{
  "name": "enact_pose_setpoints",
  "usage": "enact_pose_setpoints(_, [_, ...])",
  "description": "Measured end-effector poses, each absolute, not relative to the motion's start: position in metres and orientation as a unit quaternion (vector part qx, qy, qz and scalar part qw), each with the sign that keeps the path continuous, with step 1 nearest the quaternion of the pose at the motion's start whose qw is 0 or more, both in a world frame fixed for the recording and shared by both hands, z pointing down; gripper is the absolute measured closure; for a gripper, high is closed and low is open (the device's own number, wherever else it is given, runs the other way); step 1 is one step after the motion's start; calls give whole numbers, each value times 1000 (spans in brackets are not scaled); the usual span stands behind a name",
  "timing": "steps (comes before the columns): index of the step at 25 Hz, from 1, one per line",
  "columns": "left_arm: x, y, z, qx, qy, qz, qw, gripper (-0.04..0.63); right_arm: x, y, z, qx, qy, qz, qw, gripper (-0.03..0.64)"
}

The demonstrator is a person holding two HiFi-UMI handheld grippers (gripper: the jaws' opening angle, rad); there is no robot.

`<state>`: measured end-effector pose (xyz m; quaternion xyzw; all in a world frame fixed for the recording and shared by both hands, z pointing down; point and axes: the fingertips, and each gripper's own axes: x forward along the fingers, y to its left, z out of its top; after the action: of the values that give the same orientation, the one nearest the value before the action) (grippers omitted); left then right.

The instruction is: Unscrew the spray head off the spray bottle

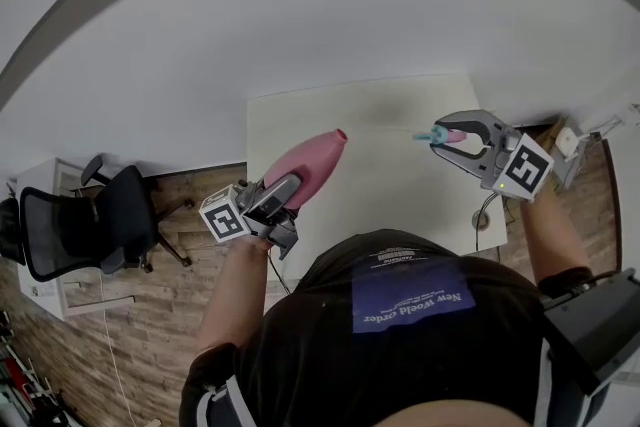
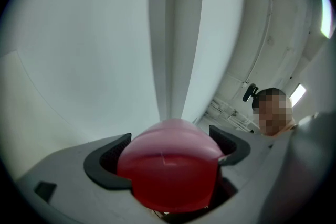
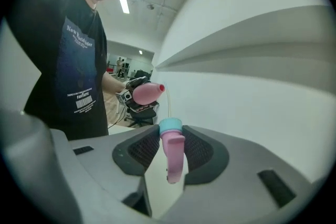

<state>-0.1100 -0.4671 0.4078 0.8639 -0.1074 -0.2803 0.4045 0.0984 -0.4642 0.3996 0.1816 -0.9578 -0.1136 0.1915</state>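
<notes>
While clamping pink spray bottle (image 1: 312,163) by base in left gripper (image 1: 281,196), aiming its neck up-right toward right gripper (image 1: 456,139), pinching detached spray head (image 3: 172,156); white table (image 1: 385,180) beneath, office chair (image 1: 88,227) leftward.

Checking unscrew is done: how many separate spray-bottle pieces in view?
2. The pink bottle body sits in the left gripper; the spray head, detached, is in the right gripper. No others visible.

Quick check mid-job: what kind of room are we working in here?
Most likely an office or lab workspace, not a home. There is a plain white table set against a white wall, a black swivel office chair on wood-plank flooring, and a strip ceiling light overhead.
</notes>
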Motion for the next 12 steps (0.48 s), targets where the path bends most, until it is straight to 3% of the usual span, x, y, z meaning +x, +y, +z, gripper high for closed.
enact_pose_setpoints(12, [-143,-480,388,851,-183,-350,345,120,115,-487,379,231,-959,157,-39,491])
